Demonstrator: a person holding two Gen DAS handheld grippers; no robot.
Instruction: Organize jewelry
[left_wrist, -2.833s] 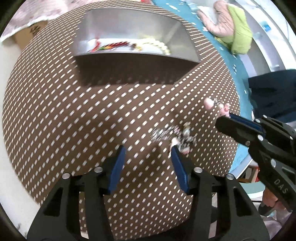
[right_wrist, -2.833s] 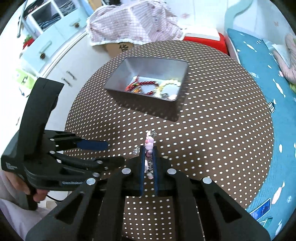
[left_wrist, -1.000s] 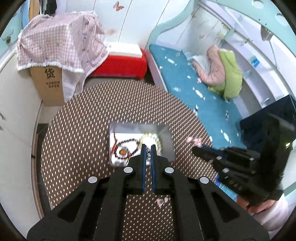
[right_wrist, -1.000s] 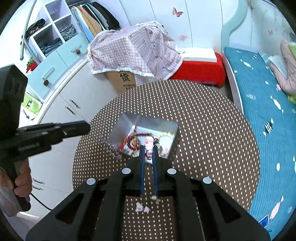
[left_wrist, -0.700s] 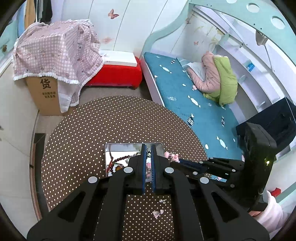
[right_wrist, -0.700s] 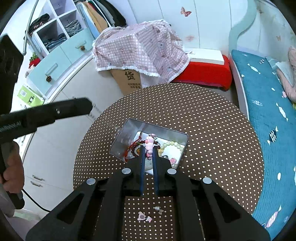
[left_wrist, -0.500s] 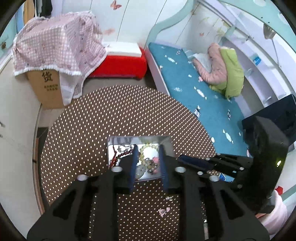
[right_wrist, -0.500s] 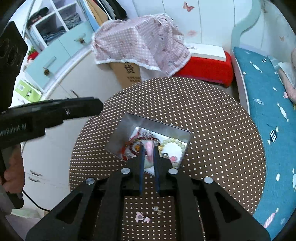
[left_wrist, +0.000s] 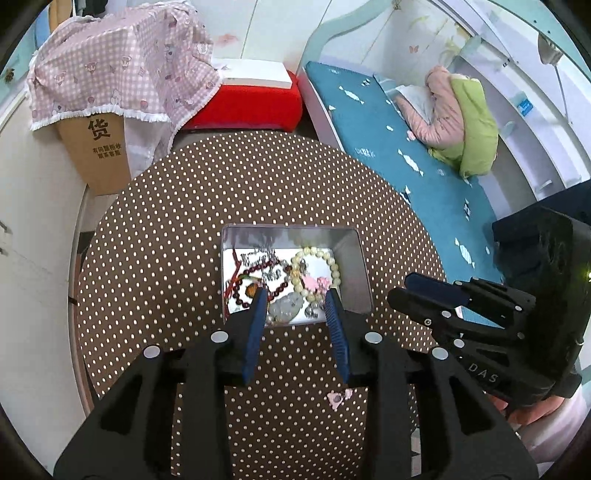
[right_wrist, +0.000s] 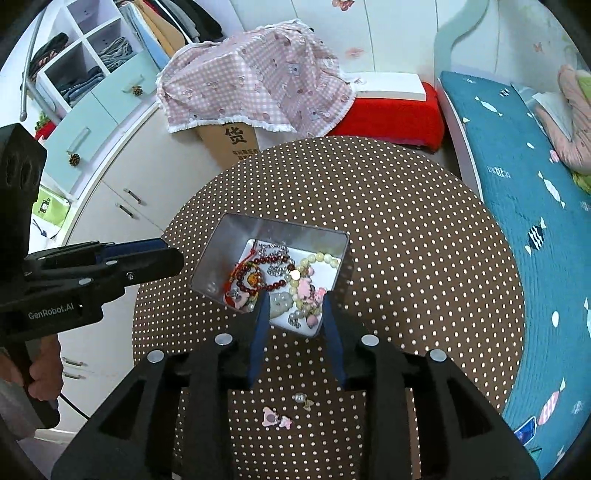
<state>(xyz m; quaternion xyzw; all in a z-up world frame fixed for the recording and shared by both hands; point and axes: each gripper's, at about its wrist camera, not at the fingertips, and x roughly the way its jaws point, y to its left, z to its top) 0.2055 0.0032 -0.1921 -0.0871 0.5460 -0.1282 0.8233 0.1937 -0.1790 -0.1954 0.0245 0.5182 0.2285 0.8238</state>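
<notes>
Both handheld grippers are matte black plastic with angular, triangular cut-outs in their frames and round silver screw heads. The left gripper (left_wrist: 295, 306) has blue fingers (left_wrist: 255, 332) and white "GenRobot.AI" lettering on its side; the right gripper (right_wrist: 293, 314) reads "DAS". A bare-skinned hand (right_wrist: 42, 373) grips the left handle, a black cable seemingly trailing below.

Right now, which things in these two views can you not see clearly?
- Near inner wall of the metal tin: hidden by the left hand-held gripper fingers.
- Small pink pieces on the table: too small to identify.
- Tangled silver chain: too fine to trace.
- The person's hand: cut off at the frame edge.
</notes>
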